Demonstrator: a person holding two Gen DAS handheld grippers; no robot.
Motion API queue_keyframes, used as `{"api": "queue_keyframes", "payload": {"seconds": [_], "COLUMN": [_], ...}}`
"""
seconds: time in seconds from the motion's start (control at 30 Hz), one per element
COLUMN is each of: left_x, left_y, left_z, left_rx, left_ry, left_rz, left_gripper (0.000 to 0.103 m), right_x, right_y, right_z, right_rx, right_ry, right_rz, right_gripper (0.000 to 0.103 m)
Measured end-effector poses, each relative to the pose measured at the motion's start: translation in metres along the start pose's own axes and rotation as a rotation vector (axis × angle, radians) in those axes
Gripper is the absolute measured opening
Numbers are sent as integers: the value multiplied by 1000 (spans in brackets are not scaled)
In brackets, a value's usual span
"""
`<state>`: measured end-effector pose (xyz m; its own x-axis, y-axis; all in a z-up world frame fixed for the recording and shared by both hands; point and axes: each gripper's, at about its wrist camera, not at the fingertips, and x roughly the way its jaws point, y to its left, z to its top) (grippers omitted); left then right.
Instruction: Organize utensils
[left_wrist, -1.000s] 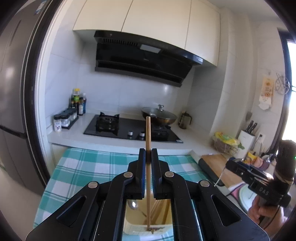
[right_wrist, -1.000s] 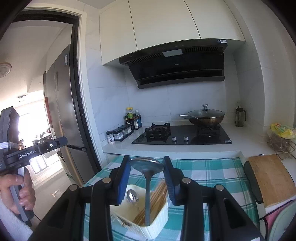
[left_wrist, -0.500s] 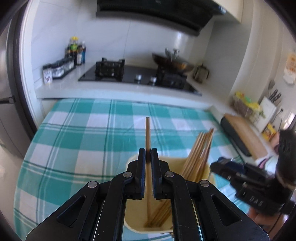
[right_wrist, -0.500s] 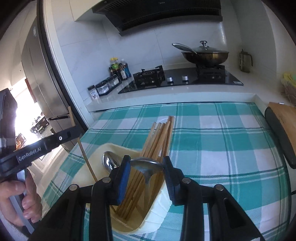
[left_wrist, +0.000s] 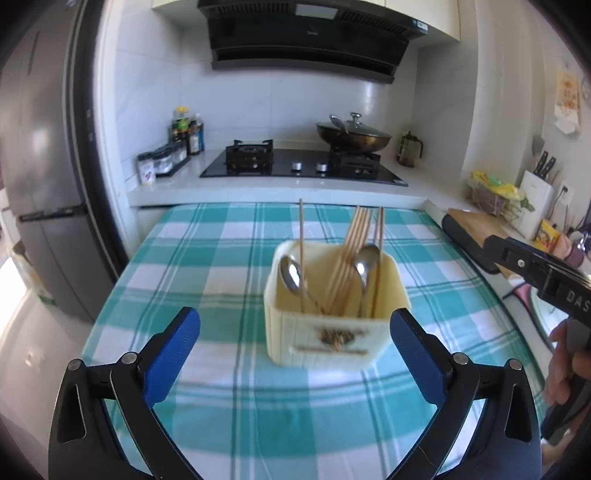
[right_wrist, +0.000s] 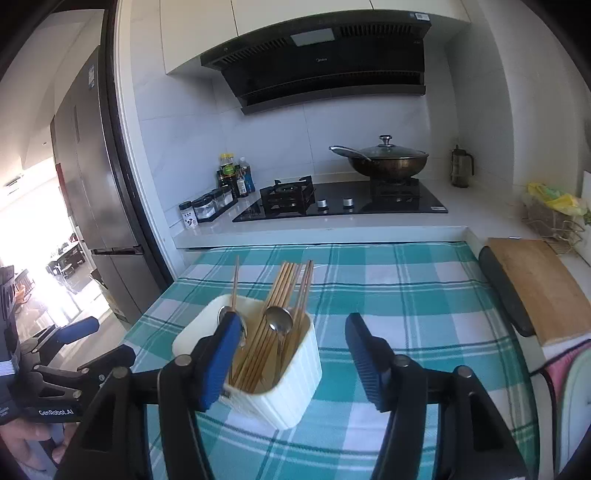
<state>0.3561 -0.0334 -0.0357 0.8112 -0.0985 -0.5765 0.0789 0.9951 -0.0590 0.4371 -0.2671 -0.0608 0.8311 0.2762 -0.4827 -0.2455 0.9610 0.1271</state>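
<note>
Checkered tablecloth (left_wrist: 229, 266) bears a cream holder (left_wrist: 334, 317) with chopsticks (left_wrist: 354, 254), seemingly 2 spoons (left_wrist: 291, 275); both tongs (left_wrist: 294, 338) (right_wrist: 288, 360) opening, empty.

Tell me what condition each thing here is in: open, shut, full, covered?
Left gripper: jaws opening, nothing between them.
Right gripper: jaws opening, nothing gripped.
Utensil holder: upright on the checked cloth, holding chopsticks and two spoons.
Wok: lid on, on the stove.
Left burner: bare, no flame visible.
</note>
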Motion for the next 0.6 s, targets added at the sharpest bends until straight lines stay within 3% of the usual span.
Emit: {"api": "queue_keyframes", "payload": {"seconds": [0.13,0.27,0.5,0.6], "left_x": [-37,-69,-109,-121], "left_y": [-7,-14,-28,-31], "left_z": [-25,-41,-50,-50], "left_rx": [-18,19,82,82], "left_ry": [8,-29,-71,-78], "left_rz": [70,130,202,169], "left_gripper": [103,103,102,103], "right_x": [-49,-87,-130,-141], "right_y": [11,25,49,58], "right_z": [-26,-48,-63,-65], "right_rx": [-14,-63,-106,-116], "right_ry": [-22,-20,-40,-49], "right_rz": [-41,-105,-149,-158], "right_gripper": [81,86,87,87]}}
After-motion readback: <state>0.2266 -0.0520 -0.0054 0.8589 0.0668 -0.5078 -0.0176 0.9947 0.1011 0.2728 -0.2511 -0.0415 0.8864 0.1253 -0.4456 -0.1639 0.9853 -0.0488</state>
